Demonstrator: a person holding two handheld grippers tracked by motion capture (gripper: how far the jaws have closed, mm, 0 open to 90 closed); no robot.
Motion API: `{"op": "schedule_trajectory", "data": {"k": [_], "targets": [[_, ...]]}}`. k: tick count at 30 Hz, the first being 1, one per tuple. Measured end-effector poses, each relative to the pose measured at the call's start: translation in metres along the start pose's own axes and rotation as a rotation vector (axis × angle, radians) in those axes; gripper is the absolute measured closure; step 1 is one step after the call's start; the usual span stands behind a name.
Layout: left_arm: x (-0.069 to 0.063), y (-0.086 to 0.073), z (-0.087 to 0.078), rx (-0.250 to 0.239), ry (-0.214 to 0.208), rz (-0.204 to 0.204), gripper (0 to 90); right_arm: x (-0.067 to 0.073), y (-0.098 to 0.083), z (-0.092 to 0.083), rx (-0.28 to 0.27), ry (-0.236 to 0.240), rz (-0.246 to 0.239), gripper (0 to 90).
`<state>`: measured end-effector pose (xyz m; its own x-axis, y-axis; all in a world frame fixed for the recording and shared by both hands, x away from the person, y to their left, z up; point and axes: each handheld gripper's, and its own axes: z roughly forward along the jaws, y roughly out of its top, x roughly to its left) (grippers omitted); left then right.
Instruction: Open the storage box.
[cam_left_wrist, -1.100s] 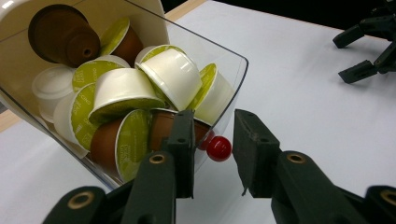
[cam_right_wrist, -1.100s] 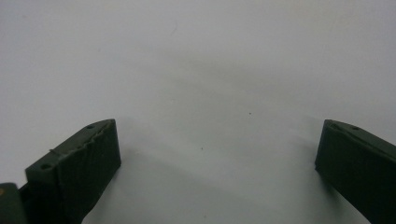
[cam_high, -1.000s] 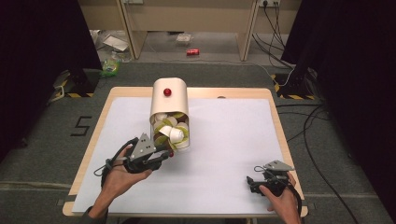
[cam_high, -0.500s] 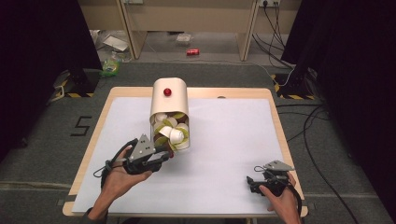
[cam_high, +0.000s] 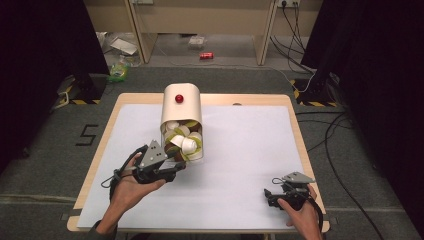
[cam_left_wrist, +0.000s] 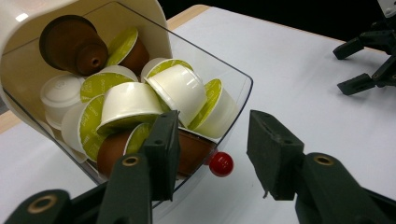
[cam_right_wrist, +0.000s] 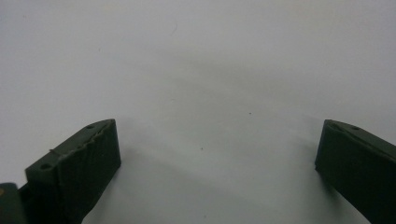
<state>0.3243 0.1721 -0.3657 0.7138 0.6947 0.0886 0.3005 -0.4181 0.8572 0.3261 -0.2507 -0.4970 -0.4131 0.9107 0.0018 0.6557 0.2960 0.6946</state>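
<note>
Right now your left gripper (cam_left_wrist: 212, 154) sits at the front of the clear plastic drawer (cam_left_wrist: 233, 95) that is pulled out of the cream, round-topped capsule dispenser (cam_high: 181, 102), which stands near the middle of the worktop (cam_high: 240, 150). Its jaws have just been opening and stand partly apart on either side of the small red ball knob (cam_left_wrist: 221, 164) on the drawer front, with no pad pressing on it. Your right gripper (cam_high: 281, 194) rests near the front right corner, jaws wide and nothing between them.

The drawer is heaped with cream, green-lidded and brown coffee capsules (cam_left_wrist: 154, 100), some of them lying above its rim. If you bump or tilt the drawer, capsules may spill and roll away. One jaw lies against the clear front, so drawing back crookedly could drag the drawer or shift the dispenser. If you push the drawer in, the tallest capsules might catch on the housing.

A smooth white sheet covers the worktop, with a pale wooden edge around it. Beyond is grey carpet (cam_high: 60, 150) with loose cables (cam_high: 335, 135), black curtains at both sides, and a red can (cam_high: 206, 55) lying on the floor under a far desk.
</note>
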Motion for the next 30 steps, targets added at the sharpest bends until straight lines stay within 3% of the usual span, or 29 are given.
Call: {"op": "schedule_trajectory", "data": {"k": [8, 25, 30], "targets": [[0.002, 0.004, 0.005, -0.003, 0.003, -0.042, 42.0, 0.000, 0.000, 0.000, 0.000, 0.000, 0.000, 0.5], [0.013, 0.016, 0.023, 0.004, 0.036, -0.112, 38.8, 0.000, 0.000, 0.000, 0.000, 0.004, 0.007, 0.5], [0.014, 0.017, 0.025, 0.013, 0.040, -0.111, 38.8, 0.000, 0.000, 0.000, -0.001, 0.004, 0.006, 0.5]]}}
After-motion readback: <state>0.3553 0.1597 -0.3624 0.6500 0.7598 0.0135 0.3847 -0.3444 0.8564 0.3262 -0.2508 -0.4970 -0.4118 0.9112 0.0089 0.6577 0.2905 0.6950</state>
